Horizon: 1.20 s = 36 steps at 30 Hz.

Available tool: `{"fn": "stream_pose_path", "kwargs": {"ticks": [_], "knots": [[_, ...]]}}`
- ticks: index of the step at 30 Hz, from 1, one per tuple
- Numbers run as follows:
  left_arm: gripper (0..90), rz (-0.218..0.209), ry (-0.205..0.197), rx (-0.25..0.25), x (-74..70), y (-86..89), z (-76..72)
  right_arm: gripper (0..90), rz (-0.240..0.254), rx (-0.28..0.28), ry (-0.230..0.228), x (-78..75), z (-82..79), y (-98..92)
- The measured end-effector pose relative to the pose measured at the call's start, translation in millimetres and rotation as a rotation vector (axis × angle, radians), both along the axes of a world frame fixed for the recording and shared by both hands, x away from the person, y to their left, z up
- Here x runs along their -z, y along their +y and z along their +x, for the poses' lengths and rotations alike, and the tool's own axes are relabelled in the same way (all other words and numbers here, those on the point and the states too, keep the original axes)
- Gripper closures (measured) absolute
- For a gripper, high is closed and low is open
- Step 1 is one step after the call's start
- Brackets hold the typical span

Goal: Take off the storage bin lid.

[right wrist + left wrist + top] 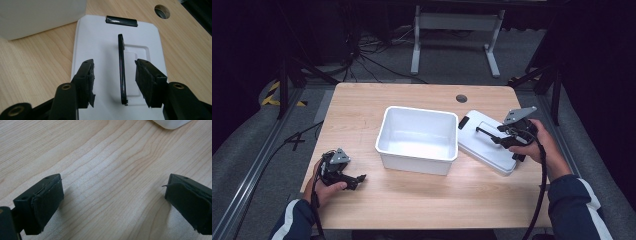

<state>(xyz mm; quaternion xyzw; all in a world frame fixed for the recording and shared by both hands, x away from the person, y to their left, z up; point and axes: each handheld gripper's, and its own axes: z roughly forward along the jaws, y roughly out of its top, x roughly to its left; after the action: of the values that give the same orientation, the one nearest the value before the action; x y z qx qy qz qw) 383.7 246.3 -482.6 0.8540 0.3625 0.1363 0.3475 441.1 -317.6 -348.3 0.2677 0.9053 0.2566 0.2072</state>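
A white lid [484, 147] lies flat on the wooden table, right of an empty white bin [414, 162]. The lid [100, 37] has a thin black handle [121, 70] standing upright on its middle and a black clip [121, 21] at its far end. My right gripper [488, 135] hovers over the lid. In the right gripper view its jaws straddle the handle, and the right gripper [115, 65] is open, with gaps between both pads and the handle. My left gripper [357, 181] rests low at the table's front left. The left gripper [112, 187] is open, with only bare wood between its jaws.
A round cable hole [461, 98] sits in the table near the far edge, behind the lid. A corner of the bin [172, 123] appears ahead of the left gripper. A white desk frame [455, 30] and cables lie on the floor beyond the table.
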Motion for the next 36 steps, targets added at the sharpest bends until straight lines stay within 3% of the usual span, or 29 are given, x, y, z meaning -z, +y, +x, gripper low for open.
{"fn": "stream_pose_path", "kwargs": {"ticks": [6, 12, 18, 19, 31, 36], "knots": [[2.5, 0.013, -0.004, 0.009, -0.8, 1.1, 0.3, 47.2, 0.004, 0.012, -0.014, -0.1, -12.8, -10.5], [2.4, -0.001, 0.004, -0.003, 0.1, 1.7, -2.5, 43.6, 0.006, 0.035, -0.016, 5.7, -24.4, -22.9], [2.4, -0.001, 0.004, -0.002, 0.1, 1.8, -2.5, 41.1, 0.020, 0.046, -0.047, 9.1, -38.2, -29.8], [2.4, -0.002, 0.004, -0.003, 0.2, 1.7, -2.4, 40.3, 0.044, 0.044, -0.062, 11.6, -45.7, -33.3], [2.4, -0.002, 0.004, -0.003, 0.1, 1.7, -2.4, 37.5, 0.085, 0.053, -0.095, 41.7, -79.2, -54.4], [2.4, -0.001, 0.002, -0.002, 0.1, 1.9, -2.2, 34.6, 0.154, 0.068, -0.097, 56.5, -93.2, -68.8]]}}
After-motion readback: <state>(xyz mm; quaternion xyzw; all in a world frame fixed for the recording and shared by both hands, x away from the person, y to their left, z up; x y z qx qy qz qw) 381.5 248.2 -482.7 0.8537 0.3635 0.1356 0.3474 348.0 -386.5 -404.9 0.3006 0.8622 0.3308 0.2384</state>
